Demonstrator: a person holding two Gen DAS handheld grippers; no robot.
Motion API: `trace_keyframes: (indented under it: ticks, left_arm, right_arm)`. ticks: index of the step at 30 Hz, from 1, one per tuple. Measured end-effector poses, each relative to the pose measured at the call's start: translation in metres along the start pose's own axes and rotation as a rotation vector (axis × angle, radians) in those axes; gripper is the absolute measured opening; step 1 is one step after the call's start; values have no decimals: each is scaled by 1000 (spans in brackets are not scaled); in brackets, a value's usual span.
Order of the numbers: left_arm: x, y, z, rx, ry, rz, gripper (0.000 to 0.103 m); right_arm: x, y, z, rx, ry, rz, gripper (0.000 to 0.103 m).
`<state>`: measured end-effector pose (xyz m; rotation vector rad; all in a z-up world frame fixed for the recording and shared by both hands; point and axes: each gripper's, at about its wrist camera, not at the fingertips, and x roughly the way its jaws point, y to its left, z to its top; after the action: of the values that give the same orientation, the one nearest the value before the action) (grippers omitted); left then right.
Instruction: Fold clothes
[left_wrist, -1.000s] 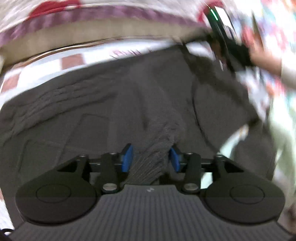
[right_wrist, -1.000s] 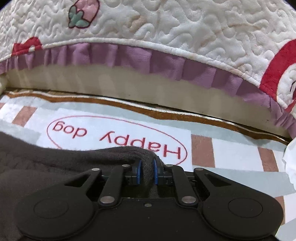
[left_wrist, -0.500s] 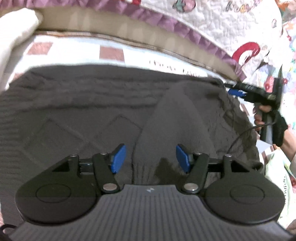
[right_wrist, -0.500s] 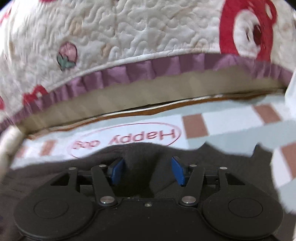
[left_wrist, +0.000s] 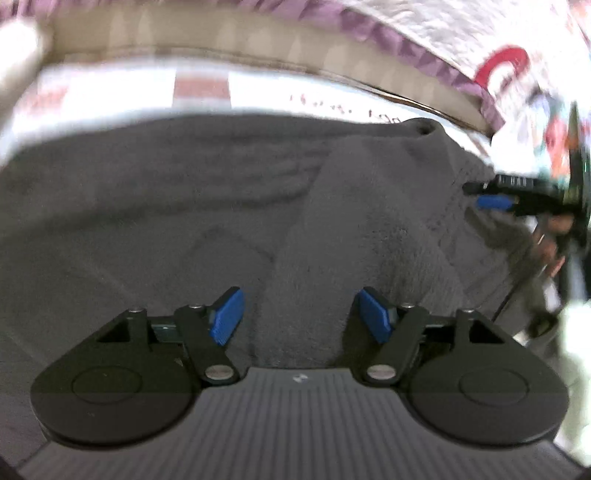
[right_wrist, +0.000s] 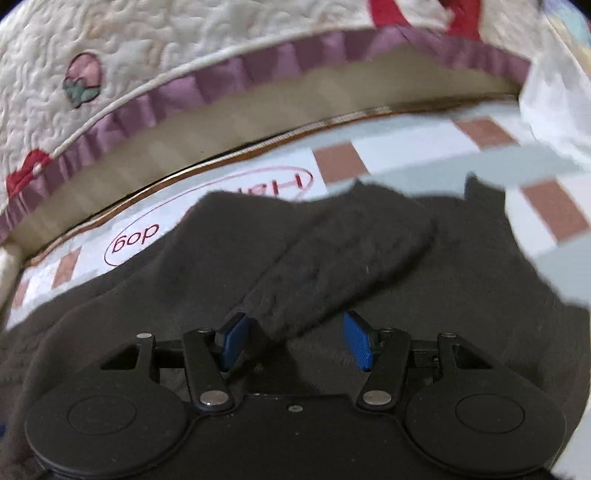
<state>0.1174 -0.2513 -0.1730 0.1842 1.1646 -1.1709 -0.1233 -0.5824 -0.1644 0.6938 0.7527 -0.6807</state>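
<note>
A dark grey knit sweater (left_wrist: 155, 206) lies spread on a checked bed sheet (left_wrist: 110, 92), with one sleeve (left_wrist: 354, 236) folded back over its body. My left gripper (left_wrist: 301, 317) hovers open just above that sleeve, blue pads apart, holding nothing. In the right wrist view the same sweater (right_wrist: 461, 295) fills the foreground and a folded sleeve (right_wrist: 343, 258) runs diagonally across it. My right gripper (right_wrist: 295, 341) is open over the sleeve's near end, with nothing held. The right gripper (left_wrist: 517, 195) also shows at the sweater's right edge in the left wrist view.
A quilted blanket (right_wrist: 166, 48) with a purple ruffle (right_wrist: 221, 81) hangs over the far side of the sheet (right_wrist: 424, 147). "Happy dog" print (right_wrist: 136, 240) lies just beyond the sweater. A white pillow or cloth (left_wrist: 18, 48) sits far left. A hand (left_wrist: 554, 240) holds the right gripper.
Both grippers were shut on sweater fabric one second ago; both have let go and opened, and the sleeves now lie folded on the sweater. The right gripper has drawn back.
</note>
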Motion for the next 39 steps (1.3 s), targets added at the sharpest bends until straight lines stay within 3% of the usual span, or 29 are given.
trace_keyframes:
  ticks: [1,2,3,5,7,9,10,13,14,17,19,20,21,22,24,26,27,28,30,32,36,37,38,39]
  left_arm:
    - [1,4,-1,-33,-4,-20,68]
    - [0,5,-2,-38,-7,-30,61]
    - [-2,1,-2,-7,-9,-26,18]
    - [-13,-10,-1,80,-49,20,13]
    - [-45,-23,4,163,-192,117,13]
    - [-80,-32,8,205,-328,214,14]
    - [-87,-32,8,204,-349,252,15]
    - [-75,-19,7,144,-265,337,32]
    - [-69,-14,5,132,-229,365,48]
    - [-47,3,-1,125,-109,431,51]
    - [-51,8,-2,80,-113,400,57]
    - [-53,10,-2,57,-119,382,59]
    - [-55,12,0,39,-130,365,60]
    - [-57,14,1,28,-137,361,60]
    - [-58,18,3,16,-139,379,60]
    - [-54,26,6,-13,-118,413,60]
    - [-52,33,6,-36,-104,423,60]
    - [-51,38,7,-58,-97,424,60]
    - [-53,48,7,-98,-101,403,60]
    - [-55,57,8,-143,-108,373,62]
    - [-47,71,10,-274,-126,201,69]
    - [-44,73,11,-295,-126,160,67]
    - [-39,73,10,-300,-119,123,48]
    - [-35,71,11,-286,-109,104,8]
  right_arm:
    - [1,-4,-2,23,0,16,64]
    - [2,-6,-1,37,-9,26,64]
    - [3,-9,0,50,-19,36,64]
    - [5,-13,2,77,-37,57,65]
    - [7,-18,4,104,-55,77,66]
    - [9,-23,7,131,-74,98,66]
    - [10,-25,8,144,-83,108,66]
    - [11,-28,10,139,-89,114,65]
    - [12,-27,10,124,-88,111,65]
    - [14,-25,14,100,-85,98,66]
    - [16,-24,16,98,-88,93,66]
    - [16,-24,18,90,-94,95,62]
    - [16,-23,22,67,-105,109,21]
    - [13,-21,29,27,-117,115,10]
    - [-5,-20,41,-13,-195,119,9]
    - [-5,-19,52,-84,-153,25,9]
    - [2,-15,53,-149,-103,-71,19]
    - [9,-12,54,-209,-56,-160,40]
    - [6,-8,49,-233,-41,-201,41]
    - [-8,-3,43,-188,-75,-155,48]
    - [-22,12,30,-156,-97,-74,51]
    - [-22,18,27,-167,-96,-58,52]
    - [-22,23,23,-178,-95,-41,53]
    - [-20,27,19,-182,-79,-24,56]
